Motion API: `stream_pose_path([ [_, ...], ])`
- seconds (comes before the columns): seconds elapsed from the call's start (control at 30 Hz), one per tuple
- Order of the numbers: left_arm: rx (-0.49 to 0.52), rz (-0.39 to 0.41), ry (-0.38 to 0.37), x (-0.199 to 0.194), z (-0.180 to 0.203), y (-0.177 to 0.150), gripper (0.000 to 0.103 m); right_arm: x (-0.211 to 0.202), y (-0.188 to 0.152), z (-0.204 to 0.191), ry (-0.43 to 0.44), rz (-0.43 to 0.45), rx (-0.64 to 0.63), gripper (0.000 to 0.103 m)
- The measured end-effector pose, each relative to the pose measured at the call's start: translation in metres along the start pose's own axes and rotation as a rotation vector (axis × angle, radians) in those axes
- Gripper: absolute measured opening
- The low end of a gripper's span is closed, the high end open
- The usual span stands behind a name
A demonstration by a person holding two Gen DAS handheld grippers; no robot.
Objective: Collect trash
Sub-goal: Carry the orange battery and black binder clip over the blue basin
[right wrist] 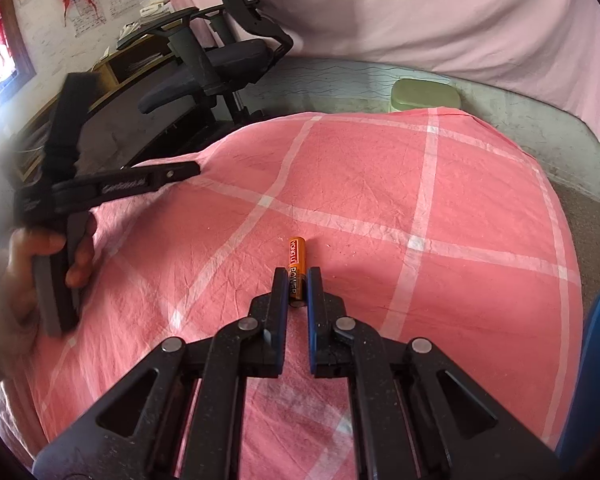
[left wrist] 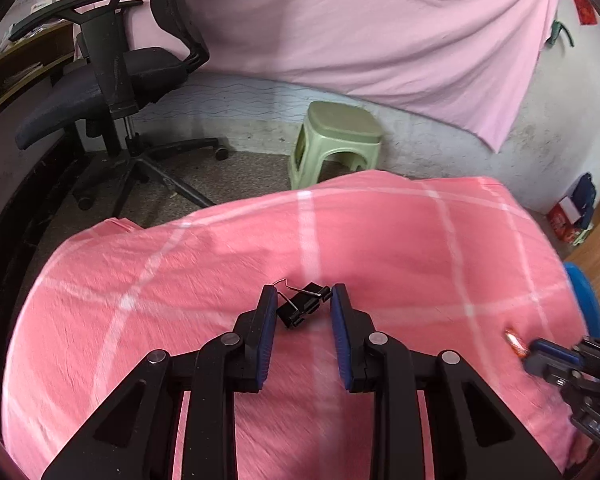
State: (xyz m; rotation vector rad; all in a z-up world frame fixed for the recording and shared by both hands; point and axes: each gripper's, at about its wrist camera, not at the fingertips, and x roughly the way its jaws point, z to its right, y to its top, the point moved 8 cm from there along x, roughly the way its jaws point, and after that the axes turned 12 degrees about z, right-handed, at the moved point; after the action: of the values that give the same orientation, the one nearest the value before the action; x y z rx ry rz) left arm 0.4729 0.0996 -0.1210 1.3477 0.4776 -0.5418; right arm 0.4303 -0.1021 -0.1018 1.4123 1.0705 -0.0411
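Between the fingers of the right gripper (right wrist: 297, 285) lies an orange battery (right wrist: 296, 269), its near half flanked by the blue pads and its far end sticking out past the tips. The jaws have drawn in close on either side of it, and they look to be pinching it, though it rests on the pink checked cloth (right wrist: 380, 184) and has not been raised. The left gripper (left wrist: 303, 300) stands with its jaws apart, and a black binder clip (left wrist: 300, 306) sits on the cloth between the tips, one wire handle poking out toward the left finger. No pad seems to press the clip yet.

By my reading the task is at an early stage: two pieces of trash are each lined up in a tool, one apparently gripped and one only bracketed, and neither has been lifted or carried off. A blue rounded thing (left wrist: 582, 300) shows at the right edge of both views; it may be a bin, but I cannot tell.

Only the left view shows the clip; it also catches the right gripper from the side, blurred, with an orange glint at its tip. Only the right view shows the battery's label and how the pads sit against it, along with the left hand (right wrist: 40, 264) wrapped round the left tool's grip. Both views take in a black office chair (left wrist: 112, 80) and a green stool (left wrist: 336, 140) beyond the cloth.
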Motion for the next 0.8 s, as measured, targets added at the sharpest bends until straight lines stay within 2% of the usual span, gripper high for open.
stream_pose_path([
  [0.13,-0.01,0.033,-0.051,-0.021,0.018,-0.008,0.023,-0.008,-0.002,-0.003,-0.014,0.02,0.01,0.03],
  [0.23,-0.017,0.086,-0.08,-0.042,0.033,-0.012,0.023,-0.021,-0.005,-0.006,-0.022,0.05,0.009,0.03],
  [0.53,-0.014,0.28,-0.126,-0.098,0.081,-0.005,0.023,-0.079,0.004,-0.007,-0.037,0.267,0.014,0.03],
  [0.8,0.026,0.468,-0.158,-0.146,0.123,0.027,0.023,-0.145,0.03,-0.005,-0.06,0.55,0.018,0.03],
])
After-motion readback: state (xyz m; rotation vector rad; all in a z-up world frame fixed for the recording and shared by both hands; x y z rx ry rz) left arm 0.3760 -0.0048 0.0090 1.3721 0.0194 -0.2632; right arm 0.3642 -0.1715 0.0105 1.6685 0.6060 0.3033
